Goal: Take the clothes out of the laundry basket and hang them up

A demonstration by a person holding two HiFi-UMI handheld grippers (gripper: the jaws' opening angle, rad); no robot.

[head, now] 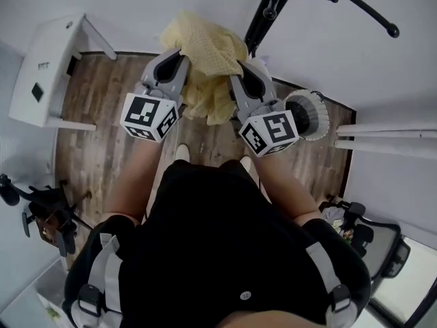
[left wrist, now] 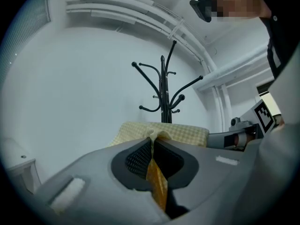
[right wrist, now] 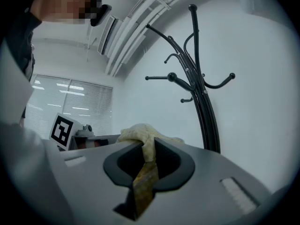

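The left tongs [left wrist: 153,138] are pressed together on a yellow checked cloth [head: 205,50]; in the left gripper view a fold of the fabric runs down the narrow slit between the two dark pads, and the rest spreads out just past the tips. The right tongs [right wrist: 147,143] pinch the same cloth: a bunched edge is squeezed between the pads and heaps up just beyond them; on neither pair is there any gap except what the fabric fills.

In the head view the two tongs sit side by side, apart, both pointing away from the person. The cloth spans from one to the other and bulges ahead of them, lifted clear of the wooden floor [head: 102,135], with its lower part hanging in the space between the two.

A black coat stand [head: 259,26] rises ahead of the tongs, slightly right of the right pair; its curved hooks show above the cloth in both gripper views. Whether the cloth touches the pole cannot be made out. A white round basket [head: 307,113] stands on the floor just to the right of the right tongs; a white bench [head: 48,67] lies well off to the left of the left tongs.
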